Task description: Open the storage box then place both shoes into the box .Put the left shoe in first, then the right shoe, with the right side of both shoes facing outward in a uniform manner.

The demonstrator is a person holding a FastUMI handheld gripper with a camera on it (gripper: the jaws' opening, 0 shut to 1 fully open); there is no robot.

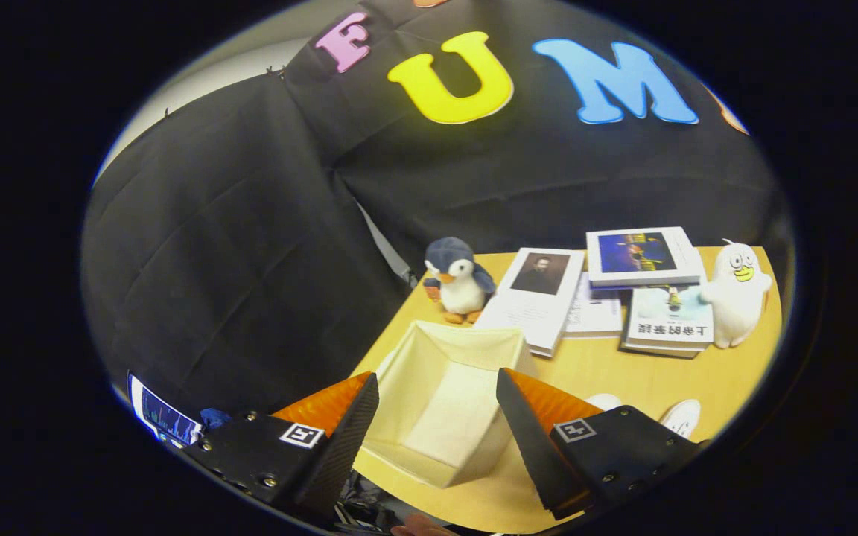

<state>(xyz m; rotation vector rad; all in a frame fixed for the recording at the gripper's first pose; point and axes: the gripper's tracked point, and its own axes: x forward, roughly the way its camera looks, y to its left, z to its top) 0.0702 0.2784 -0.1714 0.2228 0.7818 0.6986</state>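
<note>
A cream storage box (444, 402) stands with its top open and nothing inside on the wooden table (623, 372), just ahead of my fingers. My gripper (436, 391) hovers above its near rim, open, with nothing between the fingers. Two white shoe parts (681, 417) peek out past the right finger, mostly hidden by the gripper body; a second white bit (603, 402) lies beside it.
Beyond the box sit a penguin plush (459, 281), several books (593, 298) in a loose stack, and a white duck-like plush (736, 292) at the far right. Black cloth walls the booth behind and to the left. A small screen (164, 418) glows near the left finger.
</note>
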